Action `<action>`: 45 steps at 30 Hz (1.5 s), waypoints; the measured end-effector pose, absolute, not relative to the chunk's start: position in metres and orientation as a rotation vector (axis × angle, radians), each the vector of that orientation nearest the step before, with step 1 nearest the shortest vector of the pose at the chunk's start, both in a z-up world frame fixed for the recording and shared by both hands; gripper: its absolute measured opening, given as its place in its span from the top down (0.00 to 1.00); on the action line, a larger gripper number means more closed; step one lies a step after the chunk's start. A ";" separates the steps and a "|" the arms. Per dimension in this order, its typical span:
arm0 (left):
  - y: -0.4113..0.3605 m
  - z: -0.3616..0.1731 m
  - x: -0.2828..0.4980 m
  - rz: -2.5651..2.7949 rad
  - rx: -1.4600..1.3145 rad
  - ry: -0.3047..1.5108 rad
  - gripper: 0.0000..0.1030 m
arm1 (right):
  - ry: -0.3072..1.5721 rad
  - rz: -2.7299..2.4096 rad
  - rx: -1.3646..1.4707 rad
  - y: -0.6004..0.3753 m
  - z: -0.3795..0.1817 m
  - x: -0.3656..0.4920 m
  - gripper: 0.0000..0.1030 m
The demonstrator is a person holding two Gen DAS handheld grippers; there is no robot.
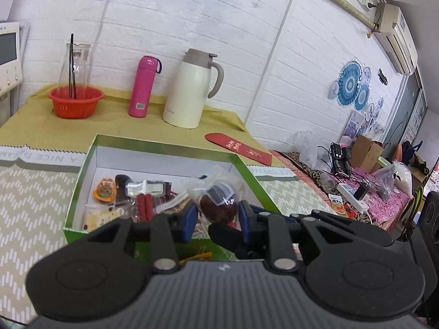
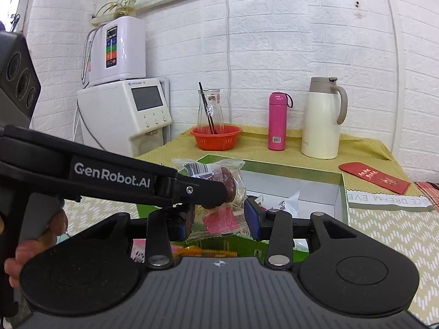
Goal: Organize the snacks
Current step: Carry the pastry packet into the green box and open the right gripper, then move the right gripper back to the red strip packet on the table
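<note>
A clear snack packet (image 1: 219, 205) with a dark red piece inside hangs above the green box (image 1: 164, 143). My left gripper (image 1: 218, 216) is shut on it, blue pads on either side of the red piece. In the right wrist view the left gripper (image 2: 229, 189) reaches in from the left and pinches the packet's (image 2: 216, 223) upper part. My right gripper (image 2: 221, 219) has its blue pads against the packet's lower edges. One of its black fingers (image 1: 227, 233) shows under the packet. The white-lined box (image 2: 274, 164) holds several wrapped snacks (image 1: 142, 197).
At the back of the yellow cloth stand an orange basin (image 1: 75, 101) with a glass carafe, a pink bottle (image 1: 144, 86) and a cream thermos jug (image 1: 192, 87). A red envelope (image 1: 238, 148) lies right of the box. A water dispenser (image 2: 123, 115) stands at left, a cluttered side table (image 1: 356, 186) at right.
</note>
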State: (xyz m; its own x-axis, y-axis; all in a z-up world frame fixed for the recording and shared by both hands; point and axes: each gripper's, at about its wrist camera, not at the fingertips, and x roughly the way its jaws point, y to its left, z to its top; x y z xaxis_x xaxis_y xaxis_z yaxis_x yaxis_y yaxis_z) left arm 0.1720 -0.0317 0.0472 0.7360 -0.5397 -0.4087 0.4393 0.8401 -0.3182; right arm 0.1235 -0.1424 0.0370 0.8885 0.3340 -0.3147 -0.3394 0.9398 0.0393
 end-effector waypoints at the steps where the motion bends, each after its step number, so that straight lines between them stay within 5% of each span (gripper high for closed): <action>1: -0.031 0.046 0.177 -0.541 -0.211 0.516 0.77 | 0.326 0.349 -0.013 -0.143 0.035 0.128 0.32; 14: -0.025 0.021 0.221 -0.505 -0.242 0.571 0.75 | 0.366 0.360 0.005 -0.139 0.013 0.166 0.28; 15: -0.024 0.019 0.222 -0.493 -0.240 0.565 0.63 | 0.366 0.367 -0.001 -0.138 0.012 0.167 0.24; 16: -0.022 0.018 0.221 -0.471 -0.237 0.549 0.31 | 0.364 0.371 -0.009 -0.137 0.011 0.165 0.09; 17: -0.020 0.018 0.217 -0.447 -0.242 0.520 0.27 | 0.355 0.370 -0.020 -0.136 0.010 0.164 0.00; 20: -0.018 0.020 0.210 -0.419 -0.228 0.468 0.16 | 0.329 0.352 -0.051 -0.134 0.008 0.160 0.00; 21: -0.019 0.021 0.208 -0.395 -0.218 0.465 0.01 | 0.336 0.348 -0.056 -0.134 0.008 0.160 0.00; 45: -0.006 0.043 0.124 -0.312 -0.176 0.463 0.02 | 0.349 0.319 -0.148 -0.138 0.025 0.087 0.00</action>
